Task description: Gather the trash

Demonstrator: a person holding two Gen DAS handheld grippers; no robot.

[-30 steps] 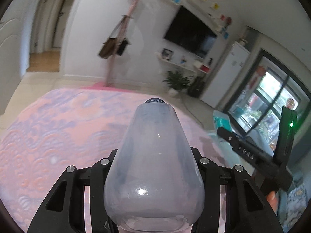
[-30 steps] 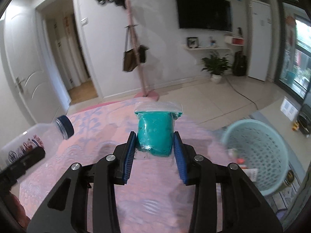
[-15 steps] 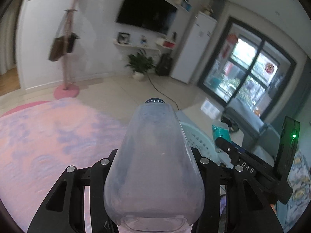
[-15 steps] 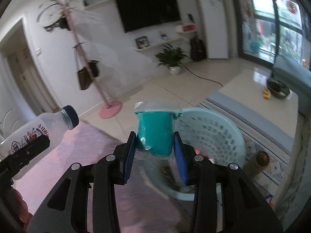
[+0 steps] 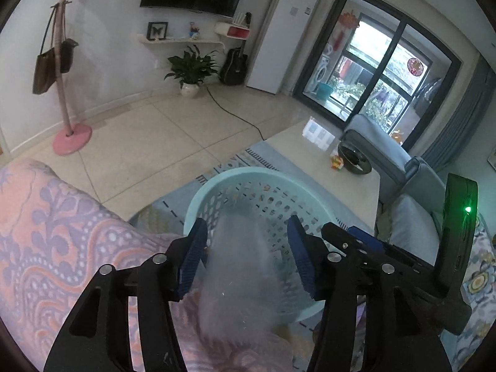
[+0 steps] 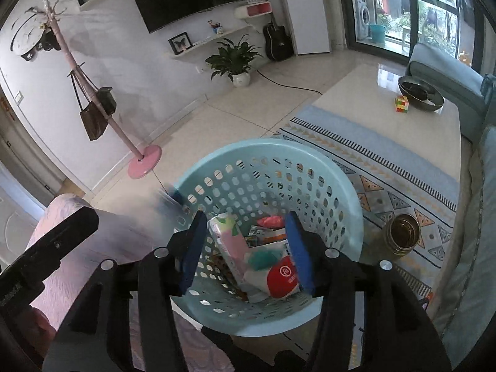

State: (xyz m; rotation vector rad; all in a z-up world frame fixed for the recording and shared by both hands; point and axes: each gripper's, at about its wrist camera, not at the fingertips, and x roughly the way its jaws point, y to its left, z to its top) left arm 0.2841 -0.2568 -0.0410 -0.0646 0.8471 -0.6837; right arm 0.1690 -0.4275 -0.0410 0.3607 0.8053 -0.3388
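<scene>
Blurred bottle [image 5: 245,266] loose between the open left hand-held gripper [image 5: 248,260] pads

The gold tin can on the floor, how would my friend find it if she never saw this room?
Find the big pale blue basket full of trash. Just right of it, on the patterned rug, stands the gold tin can, upright and open on top. Nothing else nearby is round, shiny and golden.

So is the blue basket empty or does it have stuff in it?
Not empty. The blue basket holds trash: a red-and-white packet and a pink-and-green wrapper.
</scene>
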